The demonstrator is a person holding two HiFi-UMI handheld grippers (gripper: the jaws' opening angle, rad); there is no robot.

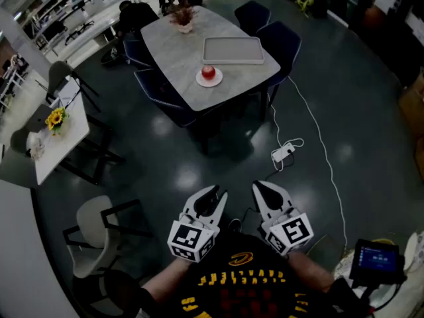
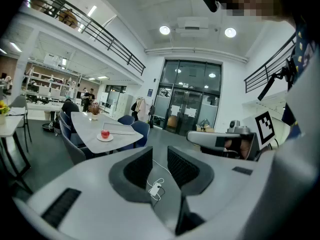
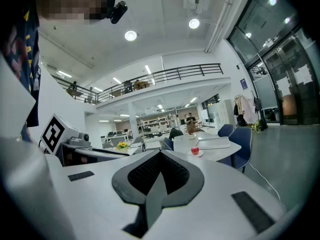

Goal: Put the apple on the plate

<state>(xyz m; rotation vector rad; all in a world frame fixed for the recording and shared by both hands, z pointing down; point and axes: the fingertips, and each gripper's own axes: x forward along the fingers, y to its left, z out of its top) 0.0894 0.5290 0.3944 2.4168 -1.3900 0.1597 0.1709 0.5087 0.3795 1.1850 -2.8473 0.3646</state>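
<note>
Head view: one apple (image 1: 208, 72) sits on one plate (image 1: 209, 79) on the far table (image 1: 173, 52), beside one tray (image 1: 232, 50). Two grippers are low and well apart from it: left gripper (image 1: 217, 192), right gripper (image 1: 258, 187). Only this view shows the whole power strip (image 1: 283, 153) on the floor.

Left gripper view: jaws apart, nothing between them; apple (image 2: 105, 133) distant.

Right gripper view: jaws together, empty; apple (image 3: 195, 150) distant.

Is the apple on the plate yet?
On the plate. The red apple sits in the middle of the white plate on the table.
</note>
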